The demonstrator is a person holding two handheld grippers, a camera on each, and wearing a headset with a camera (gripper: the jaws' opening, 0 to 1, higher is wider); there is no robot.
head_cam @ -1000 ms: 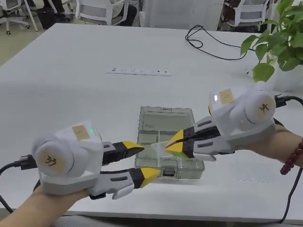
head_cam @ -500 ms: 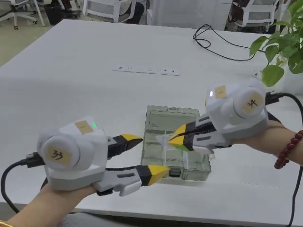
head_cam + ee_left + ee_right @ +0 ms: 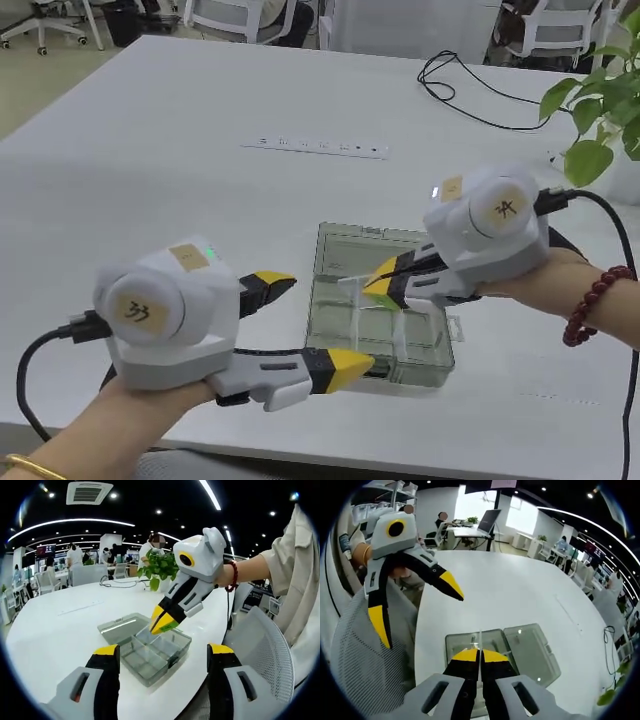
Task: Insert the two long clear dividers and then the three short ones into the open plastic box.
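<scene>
The clear plastic box (image 3: pixel 432 352) lies open near the table's front edge, its lid (image 3: pixel 352 244) flat behind it. My right gripper (image 3: pixel 378 287) hovers over the box's middle, shut on a thin clear divider (image 3: pixel 350 283) that sticks out past its yellow tips. From the right gripper view, that divider (image 3: pixel 480 639) runs edge-on from the shut right gripper (image 3: pixel 480 655) down toward the box (image 3: pixel 462 641). My left gripper (image 3: pixel 312 322) stands open at the box's left front corner, holding nothing. In the left gripper view, the left gripper (image 3: pixel 164 652) frames the box (image 3: pixel 150 655).
A white power strip (image 3: pixel 315 148) lies further back on the table. A black cable (image 3: pixel 470 85) curls at the far right, beside a green plant (image 3: pixel 600 110). Office chairs stand beyond the far edge. The table's front edge runs just below the box.
The right gripper has carried the divider slightly farther over the box's middle. The left gripper stays open beside the box. The head camera has shifted.
</scene>
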